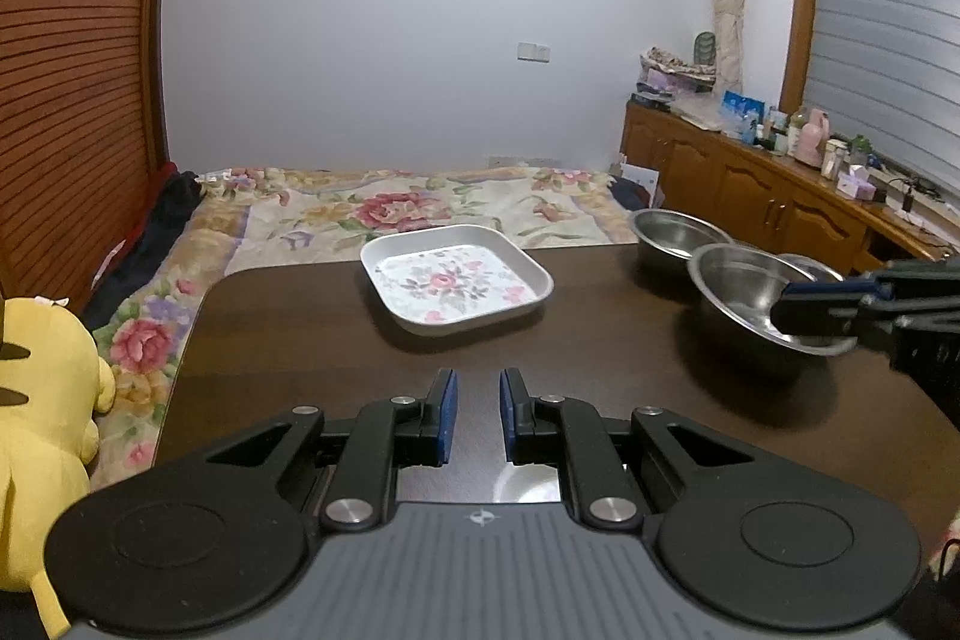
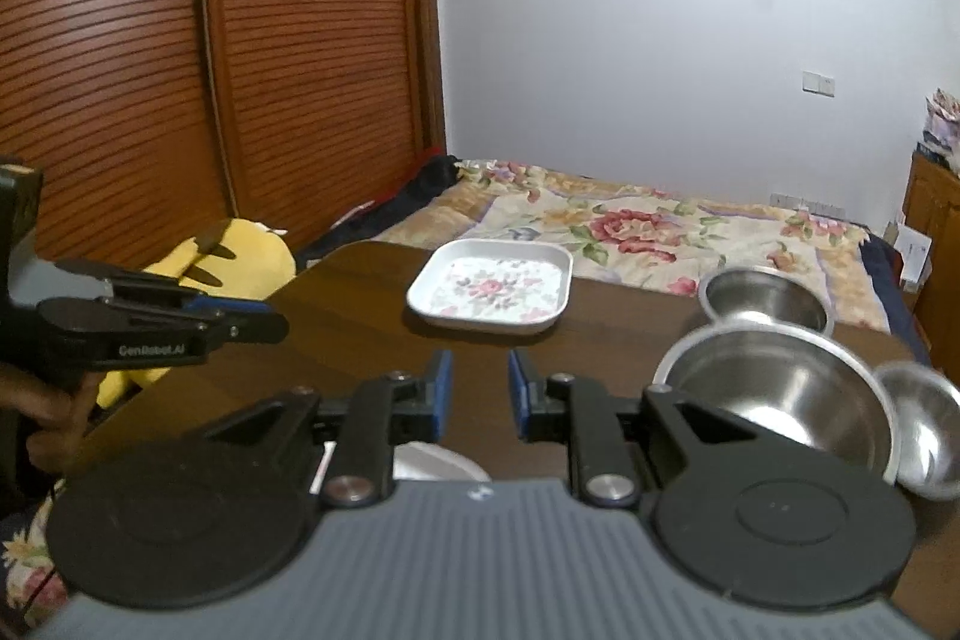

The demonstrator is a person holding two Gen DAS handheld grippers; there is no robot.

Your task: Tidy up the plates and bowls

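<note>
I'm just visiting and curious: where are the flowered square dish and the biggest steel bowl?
White square dish with flower print (image 1: 456, 283): left wrist view, on its flowered bottom.
Largest shiny steel bowl (image 2: 774, 391): right wrist view, on its inner wall.

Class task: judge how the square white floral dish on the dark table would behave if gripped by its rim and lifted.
The square white floral dish looks rigid, so it probably won't flex. Its glossy sloped rim may slip. Held at one edge, it would likely tilt.

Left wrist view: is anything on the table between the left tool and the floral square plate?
No. Between the left tool and the floral square plate only bare dark table shows, clearest in the left wrist view.
</note>
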